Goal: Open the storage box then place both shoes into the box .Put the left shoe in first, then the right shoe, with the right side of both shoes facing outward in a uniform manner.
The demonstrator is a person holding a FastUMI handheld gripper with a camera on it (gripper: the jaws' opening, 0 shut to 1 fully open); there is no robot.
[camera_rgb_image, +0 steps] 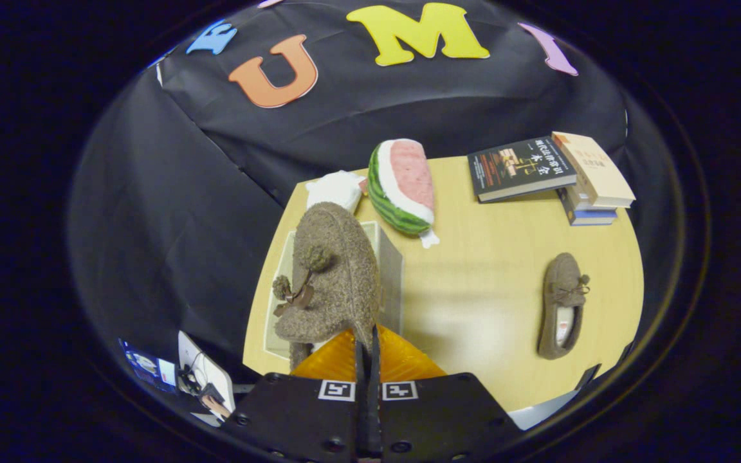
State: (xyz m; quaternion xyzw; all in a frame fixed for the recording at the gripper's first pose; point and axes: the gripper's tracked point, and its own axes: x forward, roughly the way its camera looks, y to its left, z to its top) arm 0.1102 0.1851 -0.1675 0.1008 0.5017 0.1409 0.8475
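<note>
My gripper (368, 347) is shut on the heel edge of a brown fuzzy shoe (332, 276) with pom-pom laces. The shoe hangs toe-forward ahead of the orange fingers (402, 360), above the open clear storage box (391, 270) at the table's near left side. Most of the box is hidden behind the shoe; only its right wall and left rim show. The second brown shoe (562, 305) lies on the table to the right, opening up, toe pointing away.
A plush watermelon slice (402, 186) lies beyond the box, with a white soft item (335, 190) to its left. Stacked books (550, 173) sit at the wooden table's (486, 257) far right corner. Cables and devices (197, 379) lie below the table's left edge.
</note>
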